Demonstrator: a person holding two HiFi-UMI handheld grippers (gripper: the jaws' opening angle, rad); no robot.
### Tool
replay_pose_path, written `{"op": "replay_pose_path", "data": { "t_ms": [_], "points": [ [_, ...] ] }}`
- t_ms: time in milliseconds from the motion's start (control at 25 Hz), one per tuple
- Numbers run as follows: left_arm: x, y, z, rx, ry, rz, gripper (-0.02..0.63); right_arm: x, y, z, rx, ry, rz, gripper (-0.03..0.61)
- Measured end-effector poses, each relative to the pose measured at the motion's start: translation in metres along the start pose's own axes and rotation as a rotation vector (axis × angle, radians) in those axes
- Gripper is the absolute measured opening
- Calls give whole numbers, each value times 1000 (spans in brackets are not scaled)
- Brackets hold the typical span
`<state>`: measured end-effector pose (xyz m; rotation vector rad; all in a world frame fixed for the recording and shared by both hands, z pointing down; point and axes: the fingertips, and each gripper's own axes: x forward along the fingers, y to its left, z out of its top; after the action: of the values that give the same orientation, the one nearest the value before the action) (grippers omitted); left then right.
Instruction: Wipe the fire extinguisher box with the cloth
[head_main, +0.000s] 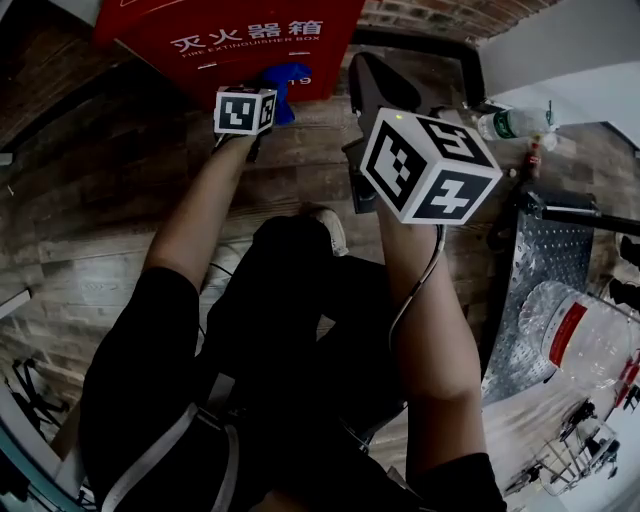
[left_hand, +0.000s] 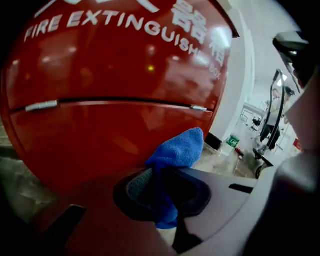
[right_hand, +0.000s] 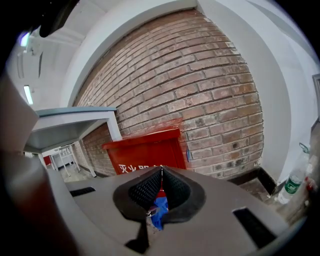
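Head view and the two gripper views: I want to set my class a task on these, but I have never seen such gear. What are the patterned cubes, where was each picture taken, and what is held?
There is no robot. A person holds a two-jaw gripper in each hand, and each patterned cube is part of a gripper. The head view comes from a camera on the person's head, looking down at their arms, legs and the wooden floor. The other two views come from cameras riding on the grippers, looking along the jaws. The left gripper is shut on a blue cloth, close to the red fire extinguisher box. The right gripper is shut and holds nothing. It faces the box and a brick wall.
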<state>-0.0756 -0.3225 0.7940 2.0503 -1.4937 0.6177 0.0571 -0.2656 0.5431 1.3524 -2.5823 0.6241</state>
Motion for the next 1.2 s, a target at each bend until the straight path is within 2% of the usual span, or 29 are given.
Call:
{"op": "replay_pose_path", "data": {
  "t_ms": [80, 440, 640, 760, 880, 1000, 1200],
  "points": [
    [12, 3, -13, -29, 43, -10, 41, 2, 0, -3, -7, 12, 7, 17],
    [73, 9, -82, 84, 246, 6, 41, 2, 4, -8, 0, 43, 34, 17],
    [100, 9, -109, 81, 322, 12, 41, 0, 11, -10, -28, 54, 53, 17],
    [109, 5, -117, 113, 363, 18, 41, 0, 10, -14, -33, 62, 49, 17],
    [119, -17, -112, 151, 349, -37, 41, 0, 11, -16, -39, 68, 46, 17],
    [117, -46, -92, 193, 315, -102, 41, -1, 11, -15, -33, 66, 41, 17],
    [98, -54, -57, 148, 235, -132, 41, 1, 17, -13, -47, 57, 37, 17]
  ]
}}
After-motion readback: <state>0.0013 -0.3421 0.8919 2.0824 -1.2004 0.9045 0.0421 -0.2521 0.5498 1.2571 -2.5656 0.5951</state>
